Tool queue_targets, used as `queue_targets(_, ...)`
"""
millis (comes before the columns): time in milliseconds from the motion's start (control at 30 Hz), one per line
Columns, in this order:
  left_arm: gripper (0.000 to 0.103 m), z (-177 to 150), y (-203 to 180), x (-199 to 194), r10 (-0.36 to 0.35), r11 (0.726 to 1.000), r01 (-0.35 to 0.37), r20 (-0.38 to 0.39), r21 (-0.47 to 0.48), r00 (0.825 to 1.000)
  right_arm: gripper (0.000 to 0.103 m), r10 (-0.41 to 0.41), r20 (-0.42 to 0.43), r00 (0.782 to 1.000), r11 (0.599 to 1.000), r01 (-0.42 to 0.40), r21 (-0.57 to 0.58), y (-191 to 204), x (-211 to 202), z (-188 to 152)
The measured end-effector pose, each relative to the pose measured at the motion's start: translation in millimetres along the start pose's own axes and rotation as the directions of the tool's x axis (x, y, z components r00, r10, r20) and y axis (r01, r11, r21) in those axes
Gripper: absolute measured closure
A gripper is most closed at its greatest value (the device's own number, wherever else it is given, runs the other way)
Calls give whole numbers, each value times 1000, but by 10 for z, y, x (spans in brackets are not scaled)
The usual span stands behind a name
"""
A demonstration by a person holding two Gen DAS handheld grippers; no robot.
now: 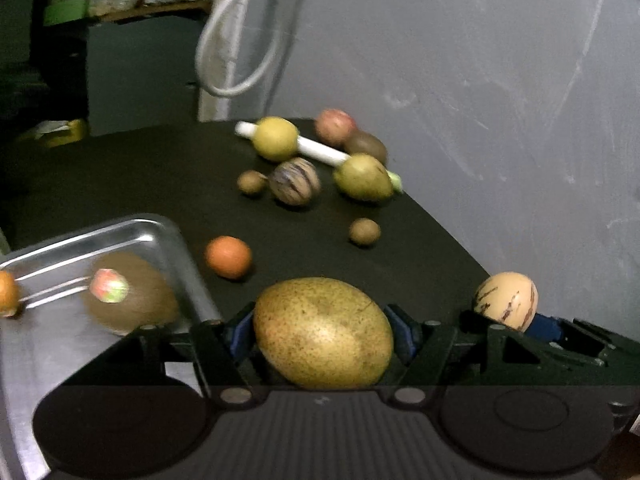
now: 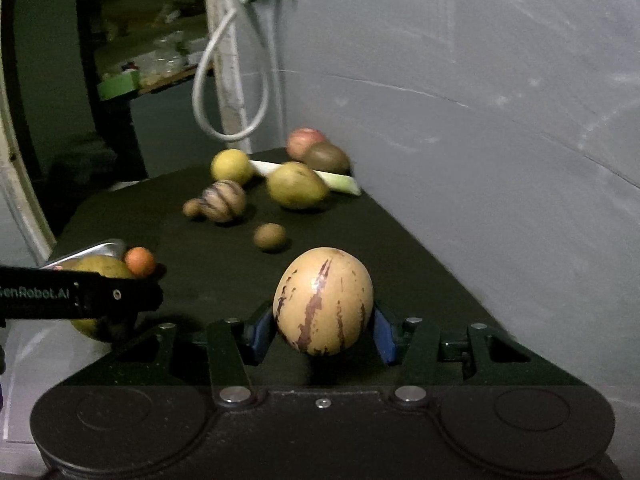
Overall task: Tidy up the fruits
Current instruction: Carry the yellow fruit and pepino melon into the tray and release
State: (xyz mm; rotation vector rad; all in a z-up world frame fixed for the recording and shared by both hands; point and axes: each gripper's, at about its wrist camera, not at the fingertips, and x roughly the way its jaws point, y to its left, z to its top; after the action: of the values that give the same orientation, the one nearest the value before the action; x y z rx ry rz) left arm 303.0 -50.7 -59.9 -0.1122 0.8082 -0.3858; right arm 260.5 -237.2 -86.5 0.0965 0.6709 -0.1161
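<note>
The left gripper (image 1: 323, 334) squeezes a big speckled pear (image 1: 322, 332) beside the metal tray (image 1: 160, 232). The right gripper (image 2: 323, 330) squeezes a striped melon (image 2: 323, 301), farther from the tray.

A dark, matte tabletop (image 2: 360, 240) carries the scene, its far edge butting against a plain grey wall (image 2: 480, 100) marked with pale scuffs, running from 12 to 3 o'clock. At 11 o'clock a white post (image 2: 232, 92) stands with a grey cable (image 2: 208, 64) looped in front of it. Left of it, a dim shelf (image 1: 120, 4) holds blurred clutter. Light is low.
</note>
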Motion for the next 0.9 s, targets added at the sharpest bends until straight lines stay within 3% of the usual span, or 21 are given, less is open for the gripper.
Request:
queue_targets(533,33,-141,1128,-603,185,974,-179,34,-139,982,51,220,-22,975,965,-221,-139,1251,-44,-42)
queue_targets(900,33,-116,1759,-489,199,967,-196,1,-162,980,51,258,-79,963,938,-270,-219,1900,87,-178)
